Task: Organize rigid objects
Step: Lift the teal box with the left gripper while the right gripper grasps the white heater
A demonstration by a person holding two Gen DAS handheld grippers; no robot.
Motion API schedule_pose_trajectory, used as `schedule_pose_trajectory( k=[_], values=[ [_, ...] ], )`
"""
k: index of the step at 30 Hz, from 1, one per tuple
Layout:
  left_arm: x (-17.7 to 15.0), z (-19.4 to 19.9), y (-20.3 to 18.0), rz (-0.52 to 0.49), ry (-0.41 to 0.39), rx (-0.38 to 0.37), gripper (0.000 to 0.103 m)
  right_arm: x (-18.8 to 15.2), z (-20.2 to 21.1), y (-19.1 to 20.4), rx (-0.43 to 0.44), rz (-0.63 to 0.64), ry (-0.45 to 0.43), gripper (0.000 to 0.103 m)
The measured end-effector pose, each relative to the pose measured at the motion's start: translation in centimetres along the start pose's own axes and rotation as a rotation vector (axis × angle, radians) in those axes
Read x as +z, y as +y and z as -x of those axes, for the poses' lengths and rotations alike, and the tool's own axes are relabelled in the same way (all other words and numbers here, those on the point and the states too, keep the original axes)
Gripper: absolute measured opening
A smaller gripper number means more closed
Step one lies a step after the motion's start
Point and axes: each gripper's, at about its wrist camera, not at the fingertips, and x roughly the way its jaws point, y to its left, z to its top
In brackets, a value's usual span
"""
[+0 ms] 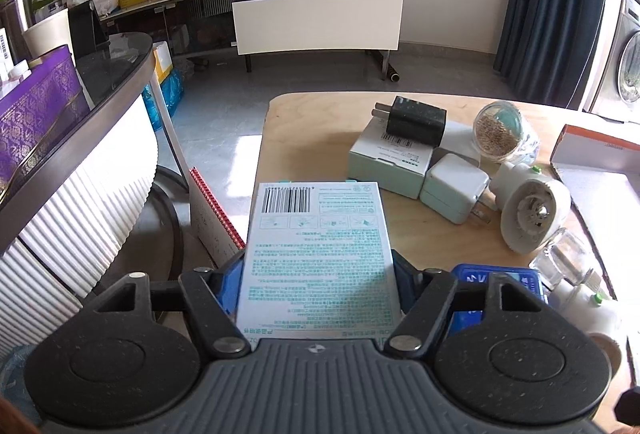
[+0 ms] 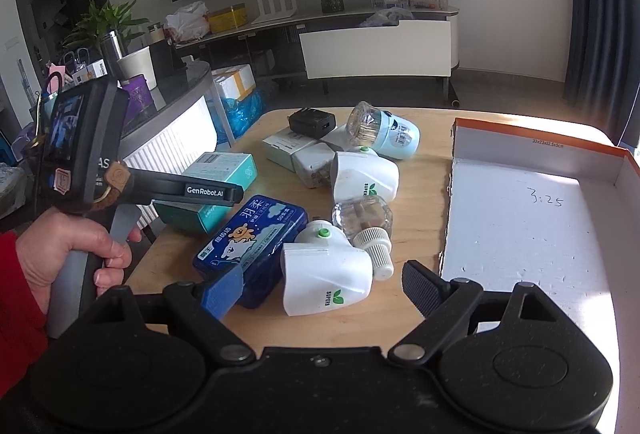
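My left gripper [image 1: 318,274] is shut on a white and teal printed box [image 1: 320,242], its blue pads pressing both long sides at the table's left edge. The right wrist view shows that gripper [image 2: 208,194] from the side on the same teal box [image 2: 224,166], with a person's hand [image 2: 68,250] on its handle. My right gripper [image 2: 322,288] stands open above a white plug-in vaporizer [image 2: 324,274], not touching it. Beside the vaporizer lie a blue tin [image 2: 252,238] and a clear bottle [image 2: 362,218].
Farther back on the wooden table [image 2: 424,170] lie a second vaporizer [image 2: 364,174], a light blue jar [image 2: 384,130], a black charger [image 2: 312,122], a white adapter [image 2: 314,160] and a white box [image 2: 284,146]. An open orange-rimmed cardboard box [image 2: 520,226] sits at the right.
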Motion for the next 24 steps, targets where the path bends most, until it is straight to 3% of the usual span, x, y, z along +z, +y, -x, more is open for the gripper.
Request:
schedule_pose_trajectory(
  k=[9,15,18,20,21,22,24],
  values=[
    [-2.4,4.3,-0.1,0.079,-0.047,-0.036,0.072,0.7,-3.4,-0.2,0.075,0.023,0.079,0.101],
    [-2.9,4.9,0.0,0.114,-0.062,-0.046,0.072,1.7,-4.8,-0.1,0.059,0.032,0.091,0.092],
    [-2.9,4.9,-0.2,0.116,-0.066,-0.058,0.072,2.1,-5.5,0.2,0.046,0.053,0.098,0.094],
    [-3.1,5.2,-0.3,0.111,-0.071,-0.054,0.071,2.2,-5.6,0.0,0.066,0.046,0.102,0.09],
    [-3.3,5.4,-0.2,0.113,-0.072,-0.055,0.071,2.2,-5.4,-0.1,0.079,0.036,0.101,0.076],
    [-3.4,5.4,-0.2,0.117,-0.073,-0.058,0.071,2.2,-5.2,-0.1,0.068,0.032,0.1,0.07],
    [-3.7,5.6,-0.1,0.123,-0.074,-0.066,0.071,1.9,-4.6,-0.2,0.055,0.04,0.106,0.07]
  ],
)
